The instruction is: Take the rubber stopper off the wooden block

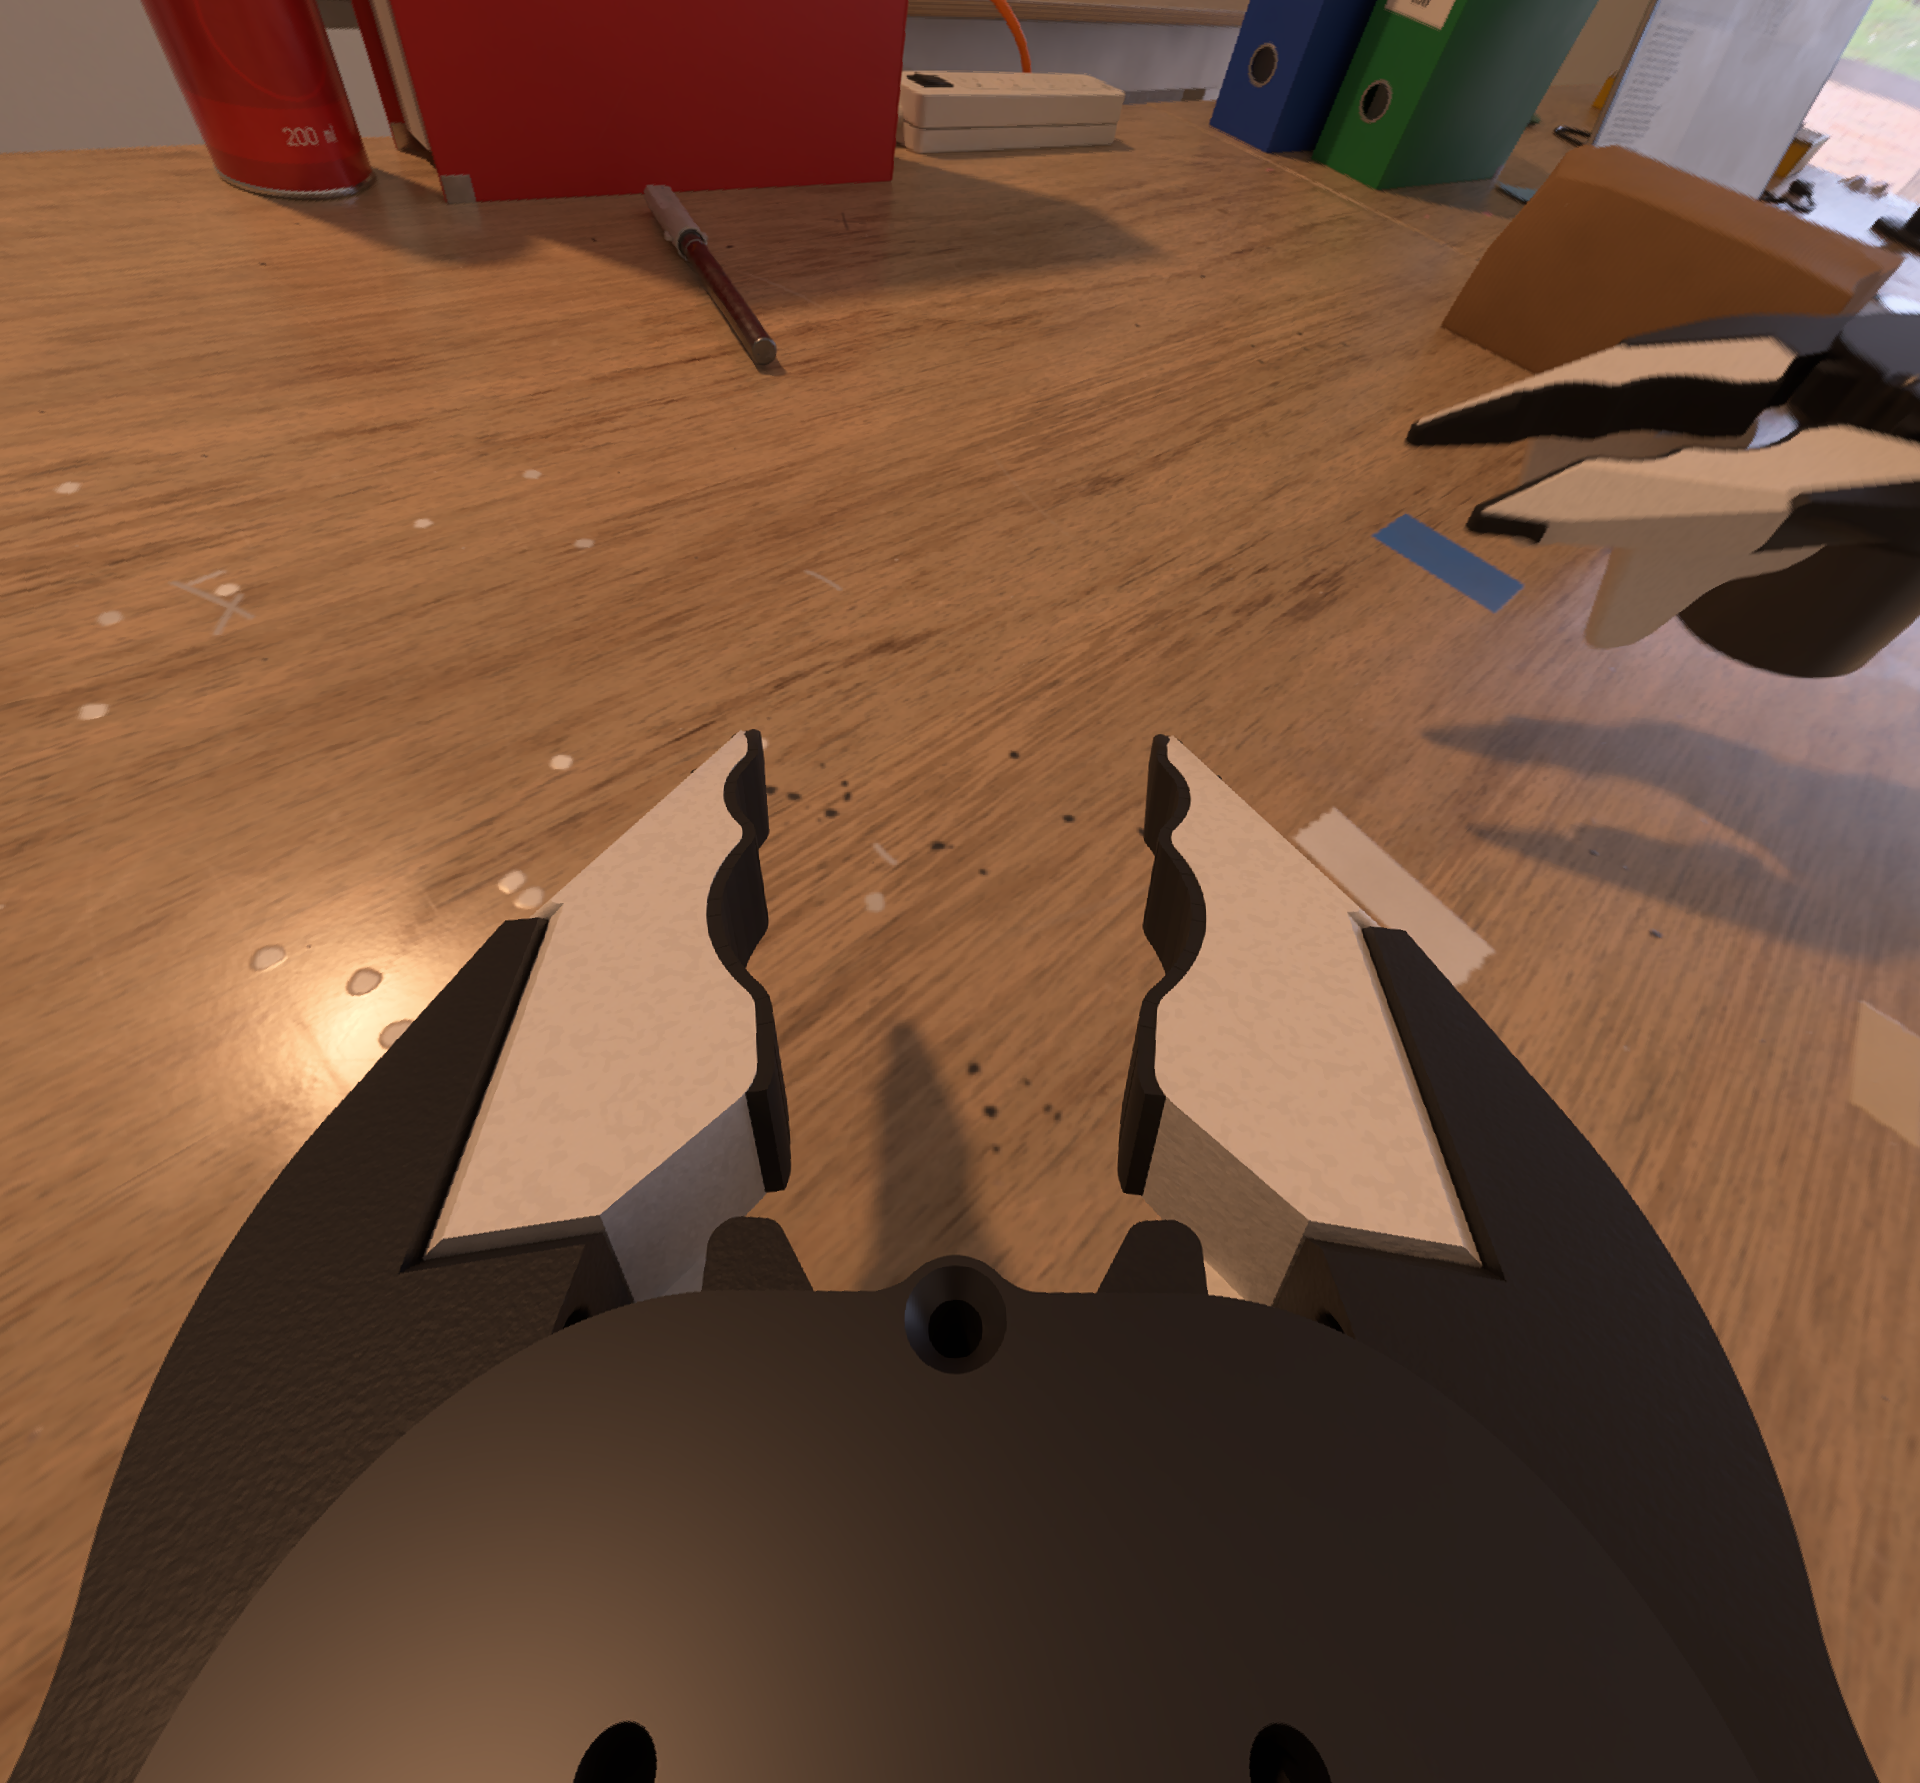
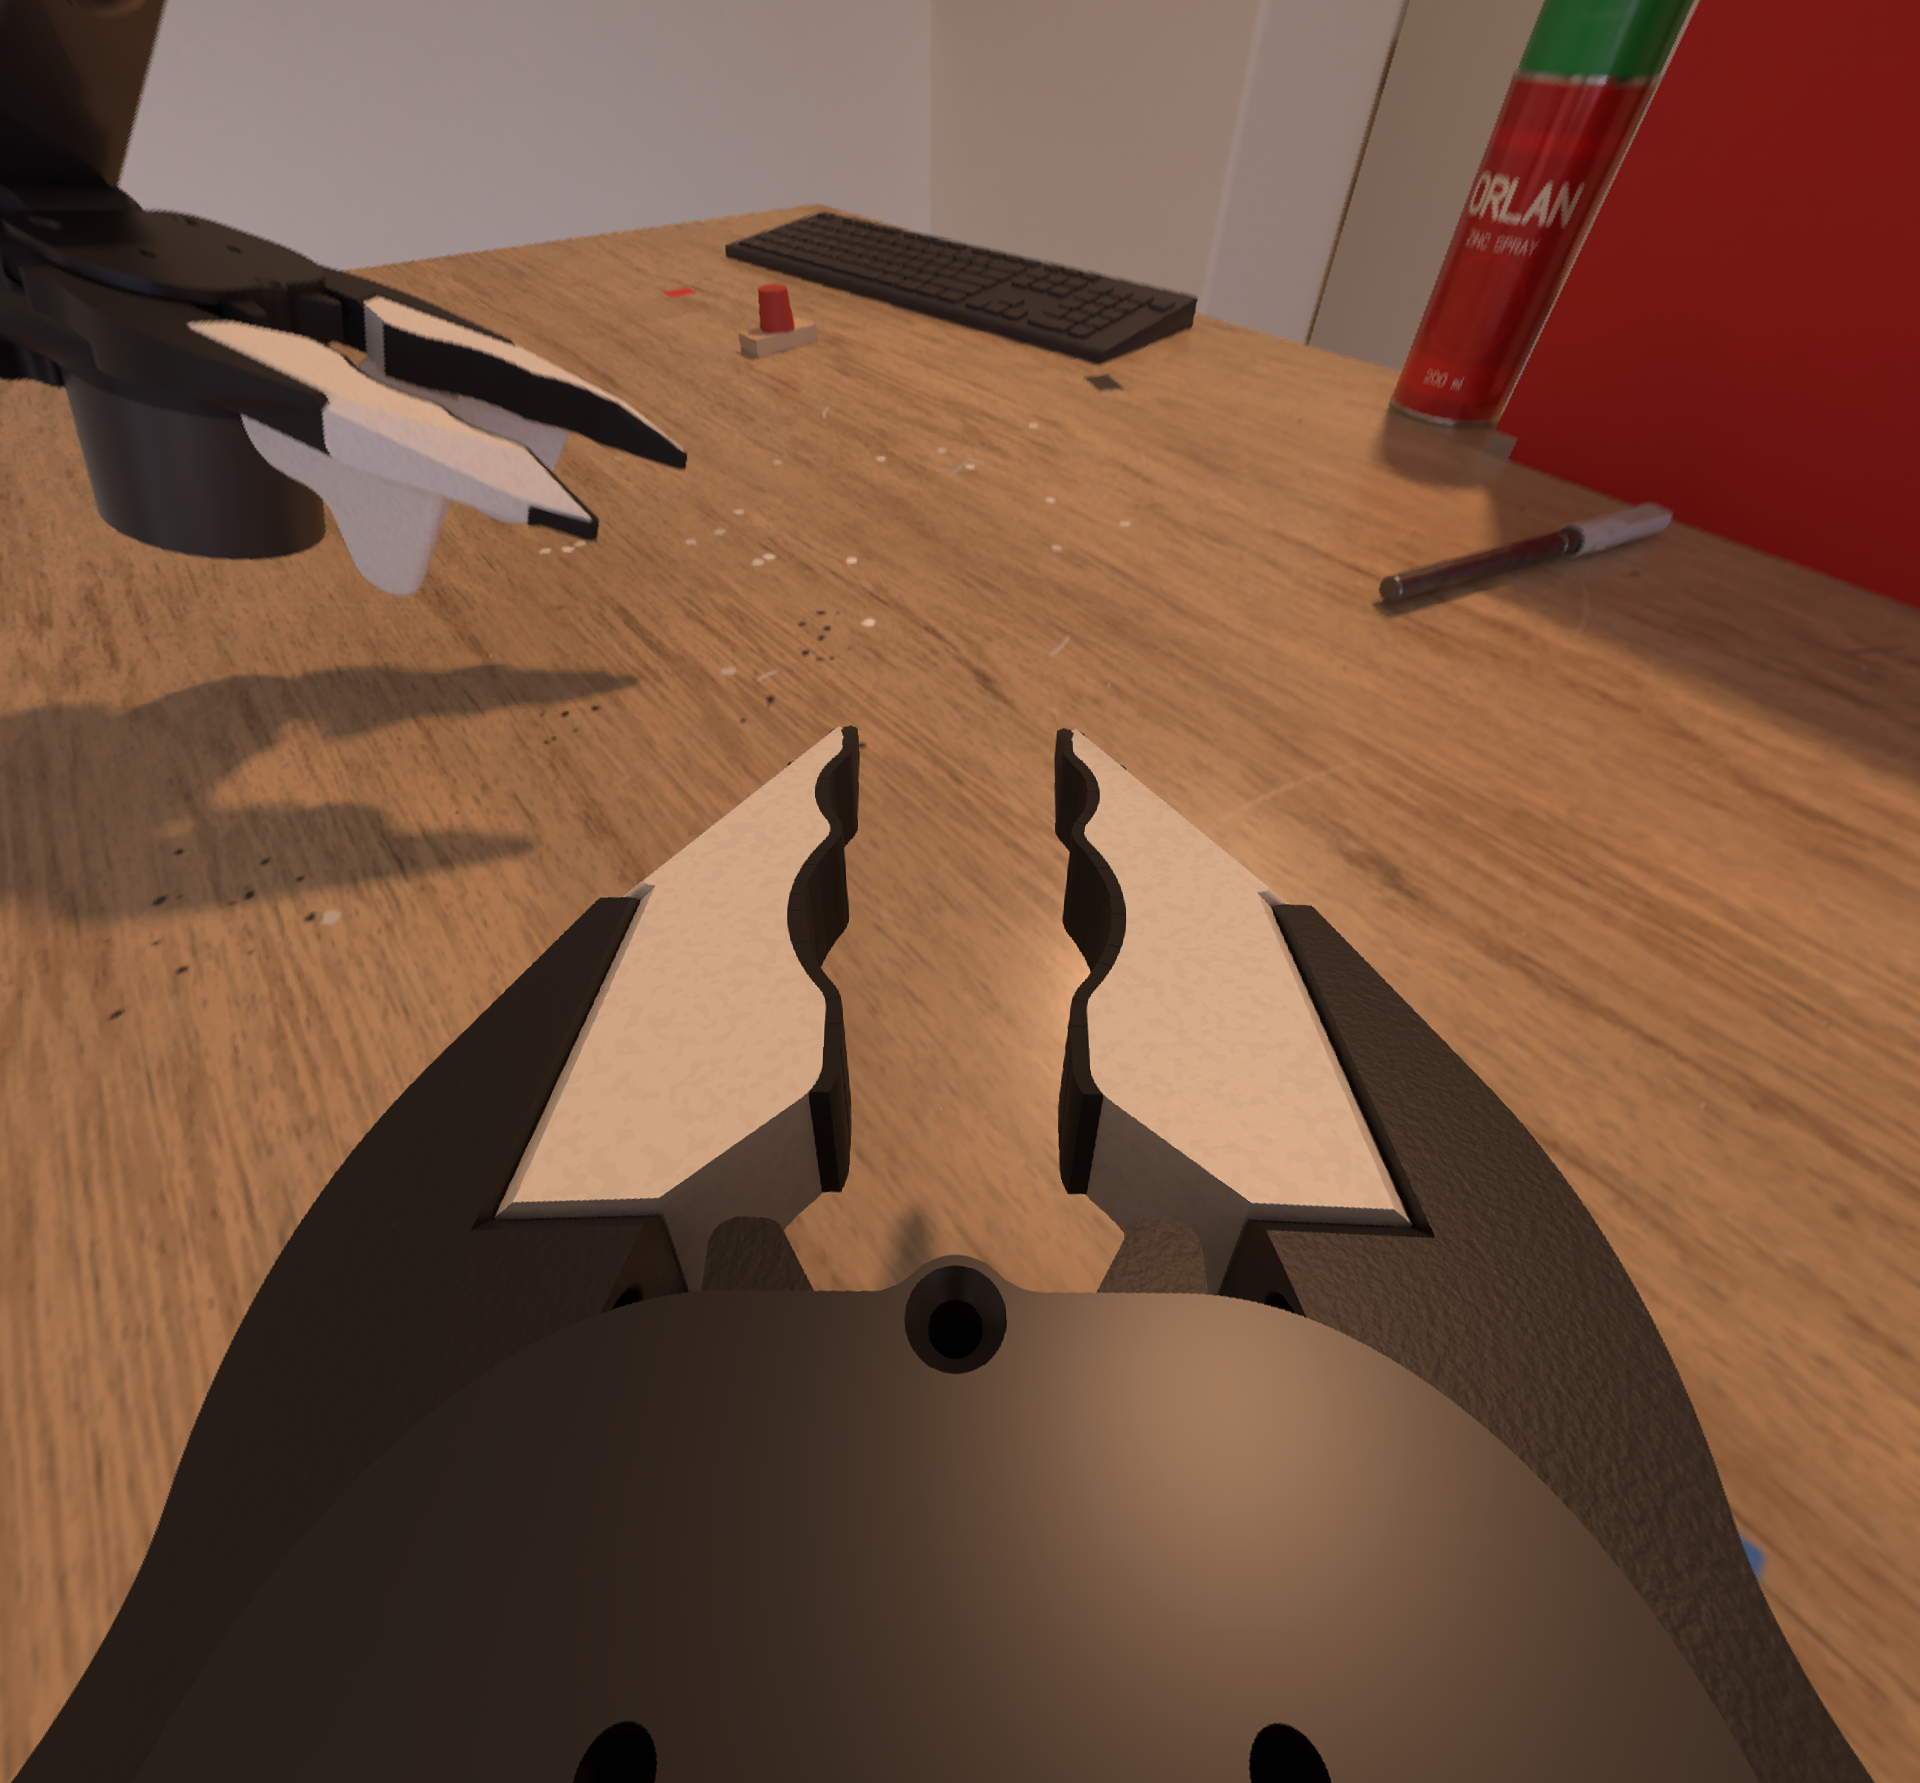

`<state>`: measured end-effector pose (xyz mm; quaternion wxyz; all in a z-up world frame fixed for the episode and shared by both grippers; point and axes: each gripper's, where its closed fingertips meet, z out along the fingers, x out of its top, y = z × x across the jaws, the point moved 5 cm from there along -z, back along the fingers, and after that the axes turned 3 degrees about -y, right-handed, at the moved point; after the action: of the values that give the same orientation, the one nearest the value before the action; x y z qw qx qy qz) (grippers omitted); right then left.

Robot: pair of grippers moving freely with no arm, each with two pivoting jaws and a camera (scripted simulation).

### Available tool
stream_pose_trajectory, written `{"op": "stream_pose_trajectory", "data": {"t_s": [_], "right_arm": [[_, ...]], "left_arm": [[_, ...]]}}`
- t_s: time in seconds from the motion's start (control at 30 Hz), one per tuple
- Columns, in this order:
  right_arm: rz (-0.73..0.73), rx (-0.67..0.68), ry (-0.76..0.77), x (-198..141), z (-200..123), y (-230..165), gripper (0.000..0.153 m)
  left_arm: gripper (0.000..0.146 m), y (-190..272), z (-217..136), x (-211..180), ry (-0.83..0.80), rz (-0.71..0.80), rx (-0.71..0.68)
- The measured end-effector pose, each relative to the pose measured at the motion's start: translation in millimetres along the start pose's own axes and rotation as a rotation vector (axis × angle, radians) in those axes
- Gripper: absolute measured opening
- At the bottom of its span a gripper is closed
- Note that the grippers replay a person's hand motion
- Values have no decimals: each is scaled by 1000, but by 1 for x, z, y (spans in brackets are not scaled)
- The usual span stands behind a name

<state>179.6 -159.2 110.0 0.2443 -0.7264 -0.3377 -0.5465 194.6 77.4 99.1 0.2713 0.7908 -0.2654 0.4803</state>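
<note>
— Where's the rubber stopper (image 2: 775, 308)?
— Upright on the wooden block (image 2: 777, 341), far ahead of the right gripper (image 2: 956, 741), just left of its line.
— Jaws?
— Both spread, empty; the left gripper (image 1: 956, 746) hovers over bare table (image 1: 935, 507).

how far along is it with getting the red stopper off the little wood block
Nothing looks done yet: in the right wrist view the small red rubber stopper stands on the pale wooden block, far across the wooden desk near the black keyboard. Nothing is in hand: the left hand-held gripper and the right hand-held gripper are both open and empty. The approach, the grasp and the lift are all left.
</note>
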Motion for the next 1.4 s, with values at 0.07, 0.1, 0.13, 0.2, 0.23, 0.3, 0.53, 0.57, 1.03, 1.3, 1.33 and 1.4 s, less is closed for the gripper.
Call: {"op": "stream_pose_trajectory", "data": {"t_s": [0.07, 0.1, 0.13, 0.2, 0.23, 0.3, 0.53, 0.57, 1.03, 1.3, 1.33, 1.4], "right_arm": [[24, 10, -17, -6, 0, 1, 38], [41, 20, -20, -7, -1, 1, 38], [57, 31, -19, -7, -1, 2, 37], [88, 52, -10, -5, -2, 4, 37], [104, 64, -5, -4, -3, 5, 37], [132, 88, -1, -3, -3, 5, 37], [137, 151, -12, -1, 4, 0, 36], [128, 154, -15, -1, 5, -1, 36], [120, 160, -49, -10, 4, 4, 32], [169, 178, -33, -7, 0, 7, 31], [165, 176, -31, -7, 0, 7, 31], [158, 168, -30, -6, -1, 7, 31]], "left_arm": [[72, 1, -1, 4, 5, -10, -6], [71, 1, -4, 6, 9, -9, 3], [69, 0, -7, 10, 12, -8, 18], [67, -8, -20, 21, 22, -3, 70], [65, -17, -31, 29, 34, 5, 115], [64, -50, -55, 46, 40, 8, 242], [71, -237, -86, 78, -145, -234, 627], [69, -263, -79, 74, -186, -264, 657], [61, -385, -31, 22, -502, -316, 884], [26, -365, -42, 27, -449, -334, 806], [26, -358, -47, 32, -410, -329, 787], [26, -338, -59, 51, -296, -283, 733]]}}
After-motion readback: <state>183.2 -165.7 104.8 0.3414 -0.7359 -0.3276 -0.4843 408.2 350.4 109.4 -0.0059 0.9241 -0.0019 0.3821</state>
